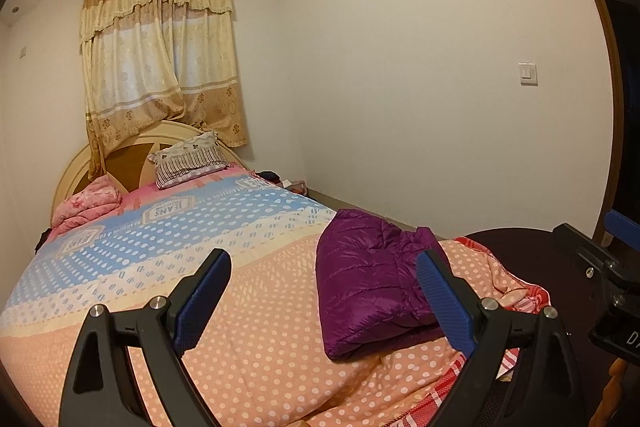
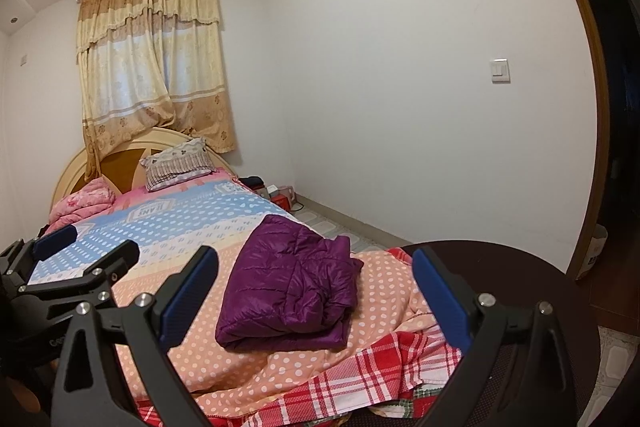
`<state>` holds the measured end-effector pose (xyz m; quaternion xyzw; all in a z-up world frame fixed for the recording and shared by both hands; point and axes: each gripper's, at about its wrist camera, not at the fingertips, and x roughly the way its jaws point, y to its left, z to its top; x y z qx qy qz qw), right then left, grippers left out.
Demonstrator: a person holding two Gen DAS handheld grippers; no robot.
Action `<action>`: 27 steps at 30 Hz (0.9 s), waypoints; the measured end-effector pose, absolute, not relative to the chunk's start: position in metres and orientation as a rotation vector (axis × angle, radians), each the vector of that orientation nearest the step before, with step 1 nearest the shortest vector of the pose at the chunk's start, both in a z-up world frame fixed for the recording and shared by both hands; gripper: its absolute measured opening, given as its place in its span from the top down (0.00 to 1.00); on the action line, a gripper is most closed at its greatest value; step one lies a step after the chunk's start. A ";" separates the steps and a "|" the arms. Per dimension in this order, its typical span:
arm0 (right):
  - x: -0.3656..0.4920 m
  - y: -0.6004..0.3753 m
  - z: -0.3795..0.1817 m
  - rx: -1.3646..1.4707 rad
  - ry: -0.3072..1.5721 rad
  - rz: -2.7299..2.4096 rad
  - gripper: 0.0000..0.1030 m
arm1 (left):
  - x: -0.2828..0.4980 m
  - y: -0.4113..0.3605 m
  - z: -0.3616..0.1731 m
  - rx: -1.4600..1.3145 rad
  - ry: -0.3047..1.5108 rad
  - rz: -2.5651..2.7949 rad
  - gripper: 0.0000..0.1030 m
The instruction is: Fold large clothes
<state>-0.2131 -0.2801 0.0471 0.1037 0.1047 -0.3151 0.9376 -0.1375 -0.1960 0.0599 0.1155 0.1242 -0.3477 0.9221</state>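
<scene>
A purple quilted jacket (image 1: 368,283) lies folded into a thick rectangle on the dotted bedspread (image 1: 248,339) near the foot of the bed; it also shows in the right wrist view (image 2: 292,291). My left gripper (image 1: 324,291) is open and empty, held above the bed, its right finger in front of the jacket's right edge. My right gripper (image 2: 316,291) is open and empty, held back from the jacket, which shows between its fingers. The left gripper also shows at the left of the right wrist view (image 2: 86,245).
A striped pillow (image 1: 190,159) and a pink blanket (image 1: 90,205) lie by the headboard. A red plaid cloth (image 2: 360,379) hangs at the bed's foot. A dark round surface (image 2: 520,275) is at the right. A white wall runs along the bed's right.
</scene>
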 end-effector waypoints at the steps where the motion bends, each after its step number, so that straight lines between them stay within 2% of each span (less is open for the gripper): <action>1: -0.213 -0.280 0.047 0.211 0.215 -0.642 0.03 | -0.138 -0.196 0.060 0.237 0.257 -0.716 0.09; 27: -0.212 -0.280 0.046 0.209 0.218 -0.647 0.02 | -0.137 -0.192 0.058 0.263 0.231 -0.672 0.09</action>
